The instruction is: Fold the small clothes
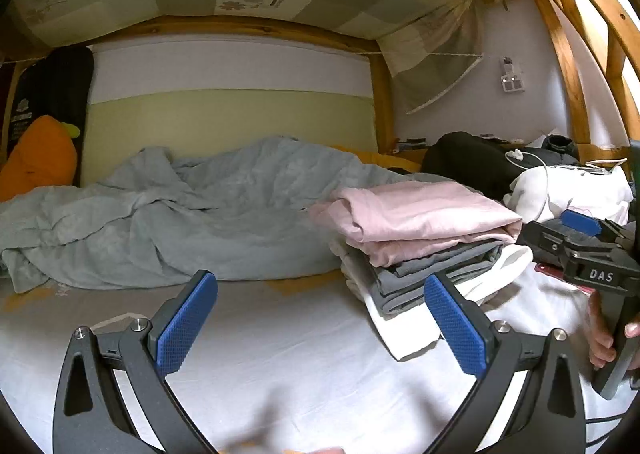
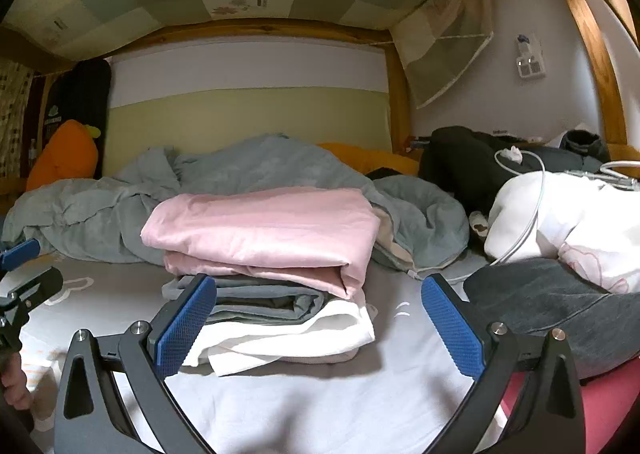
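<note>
Stack of folded clothes (image 2: 272,278) on bed: dead ahead of right hand-held gripper (image 2: 320,330), long axis crosswise | left hand-held gripper (image 1: 320,330): stack ahead-right | both released, empty; right nearer.

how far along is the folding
Done: a stack with a pink top, grey piece and white piece sits folded on the bed. In hand: nothing; left gripper and right gripper are open. Possibly left: the unfolded grey garment and white bundle at right.
</note>
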Demonstrator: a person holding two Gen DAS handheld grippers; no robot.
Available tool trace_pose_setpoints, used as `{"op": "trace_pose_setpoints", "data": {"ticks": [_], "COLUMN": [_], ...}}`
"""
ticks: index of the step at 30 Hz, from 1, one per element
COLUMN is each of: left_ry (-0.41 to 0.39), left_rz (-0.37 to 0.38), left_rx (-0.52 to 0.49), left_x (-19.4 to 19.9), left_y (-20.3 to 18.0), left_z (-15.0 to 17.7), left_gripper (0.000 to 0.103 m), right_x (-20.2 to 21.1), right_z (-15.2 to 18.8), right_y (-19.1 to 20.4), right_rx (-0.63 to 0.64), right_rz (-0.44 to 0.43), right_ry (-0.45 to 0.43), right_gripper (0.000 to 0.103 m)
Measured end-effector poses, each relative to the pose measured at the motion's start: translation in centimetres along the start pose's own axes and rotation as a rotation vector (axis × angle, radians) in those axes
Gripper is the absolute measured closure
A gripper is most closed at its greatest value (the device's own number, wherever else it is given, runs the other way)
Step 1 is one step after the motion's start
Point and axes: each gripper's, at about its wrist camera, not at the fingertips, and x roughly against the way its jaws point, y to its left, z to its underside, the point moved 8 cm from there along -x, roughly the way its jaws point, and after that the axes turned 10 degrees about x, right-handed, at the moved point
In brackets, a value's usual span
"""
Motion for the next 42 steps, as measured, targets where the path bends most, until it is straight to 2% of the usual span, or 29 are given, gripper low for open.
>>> {"op": "trace_pose_setpoints", "data": {"ticks": [10,42], "left_ry": [-0.017,-0.026], "left_rz": [-0.009,-0.032], "left_rx": [-0.039,-0.053], "left_x": [0.0,0.0], "left_y": [-0.6,-0.5], "left_z": [0.0,0.0], "left_gripper": [0.000,0.000], "right_x": [0.1,-0.3], "right_z": [0.1,0.4], "right_y": [0.1,-0.7], "right_rx": [0.002,-0.019], "right_rz": [0.021,0.019], "right_ry": [0.006,0.024], "right_gripper": [0.000,0.000]}}
